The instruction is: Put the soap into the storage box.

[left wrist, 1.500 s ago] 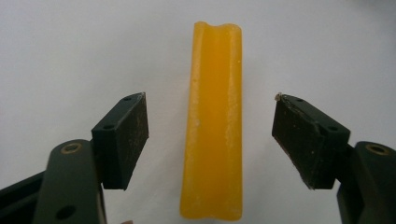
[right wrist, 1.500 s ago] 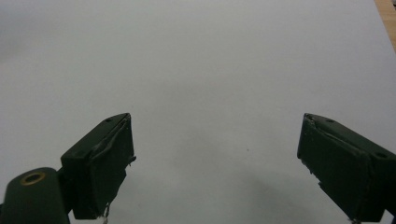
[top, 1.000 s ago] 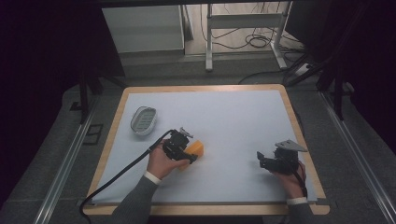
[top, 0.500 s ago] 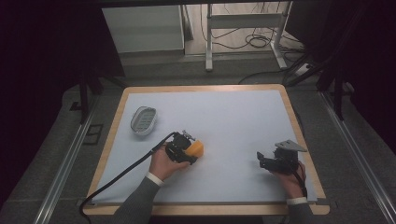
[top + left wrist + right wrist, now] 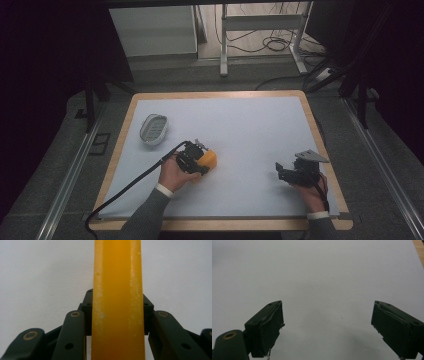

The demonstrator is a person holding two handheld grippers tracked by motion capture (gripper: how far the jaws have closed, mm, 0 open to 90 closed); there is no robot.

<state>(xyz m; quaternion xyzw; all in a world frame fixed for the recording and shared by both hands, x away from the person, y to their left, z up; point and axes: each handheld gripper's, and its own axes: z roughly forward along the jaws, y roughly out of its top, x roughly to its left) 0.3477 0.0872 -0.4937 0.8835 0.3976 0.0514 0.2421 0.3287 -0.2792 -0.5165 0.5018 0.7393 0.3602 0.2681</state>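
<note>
Orange block (image 5: 209, 160) between left gripper (image 5: 196, 157) fingers, apart from dish (image 5: 153, 128)

No text, label, brand, number or sign can be read in any of the views. The yellow block (image 5: 117, 300) carries only pale scuff marks, not letters. The white desk (image 5: 250, 125) surface is plain and unprinted. The oval dish (image 5: 153, 128) is too small and blurred to tell whether anything is written on it.
</note>
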